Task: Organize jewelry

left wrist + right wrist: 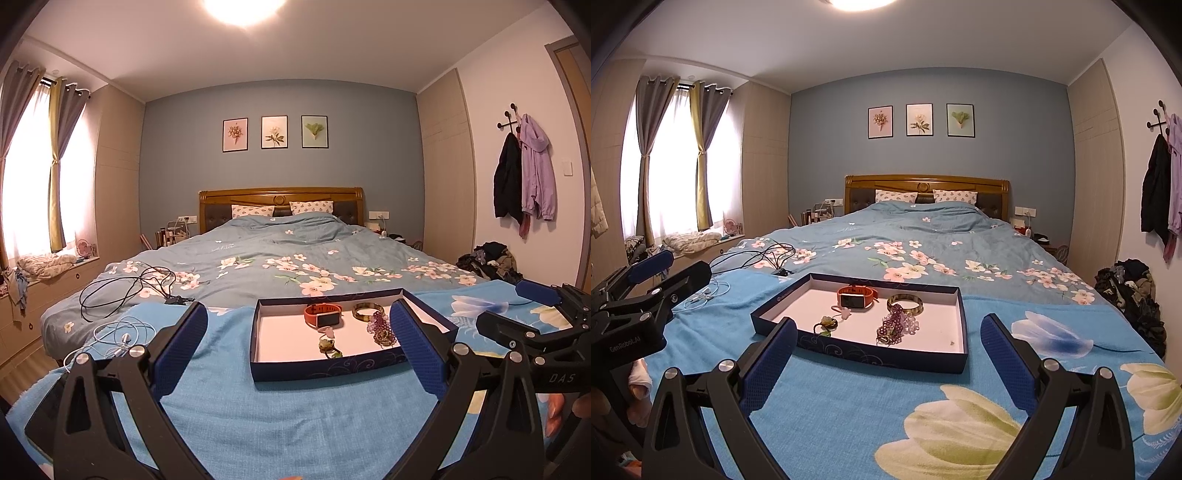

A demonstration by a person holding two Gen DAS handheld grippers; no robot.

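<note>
A shallow dark-blue tray (325, 365) with a white floor lies on a light-blue blanket at the foot of the bed. In it lie an orange-strapped watch (323, 314), a gold bangle (365, 310), a purple bead string (380, 326), a green flower piece (328, 347) and a small pale flower piece (328, 332). My left gripper (298, 308) is open just before the tray's near wall, holding nothing. The right wrist view shows the same tray (871, 352), watch (857, 297), bangle (905, 303) and beads (897, 325). My right gripper (889, 323) is open near the tray's front right corner, empty.
Black cables (125, 291) and white earphones (122, 336) lie left of the tray. The floral duvet (295, 254) stretches back to the headboard. A clothes pile (491, 262) sits on the floor at right. The other gripper (498, 302) shows open at the right edge.
</note>
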